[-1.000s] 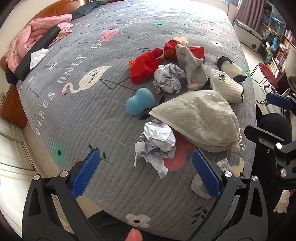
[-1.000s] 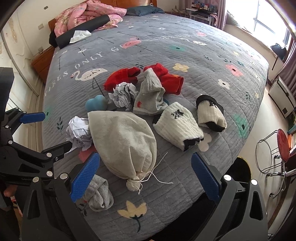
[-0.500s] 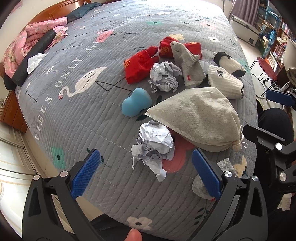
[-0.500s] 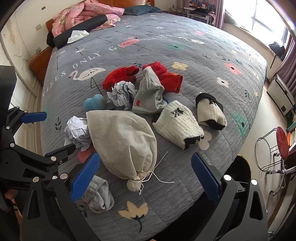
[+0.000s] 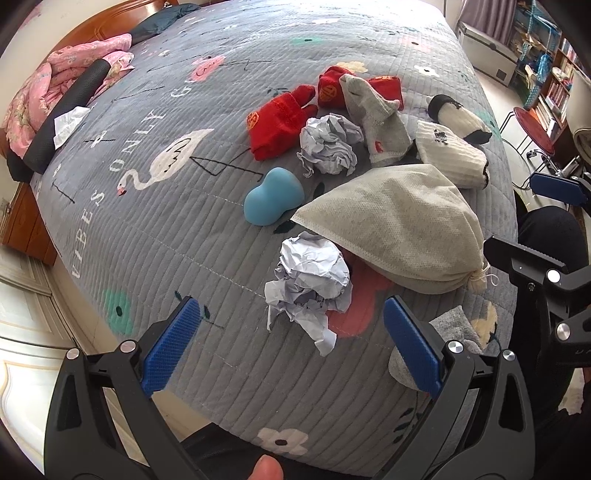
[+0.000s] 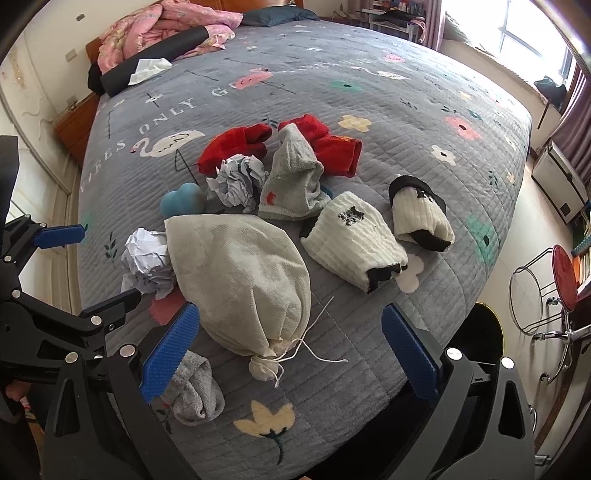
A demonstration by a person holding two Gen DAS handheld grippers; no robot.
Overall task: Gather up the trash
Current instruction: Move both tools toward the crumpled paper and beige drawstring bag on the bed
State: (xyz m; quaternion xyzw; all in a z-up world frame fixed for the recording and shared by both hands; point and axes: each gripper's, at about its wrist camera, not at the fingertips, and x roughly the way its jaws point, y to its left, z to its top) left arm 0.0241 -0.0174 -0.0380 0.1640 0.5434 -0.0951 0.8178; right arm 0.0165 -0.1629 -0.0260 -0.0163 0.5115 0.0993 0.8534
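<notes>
Grey quilted bed cover with a swan print fills both views, and it's pretty cluttered. Nearest, the left gripper hangs with its blue fingers spread wide and holding nothing, a crumpled paper ball lying on the cover just ahead, between them. The right gripper is also wide apart and empty, hovering over the tied end of a beige drawstring bag. A rolled grey sock sits by its left finger. Paper ball is touching the bag's edge (partly tucked under it). Further back there's a blue sponge, then a second crumpled paper ball beside a grey sock, two white socks off to the right, and red socks behind. Pink bedding is piled at the headboard.
</notes>
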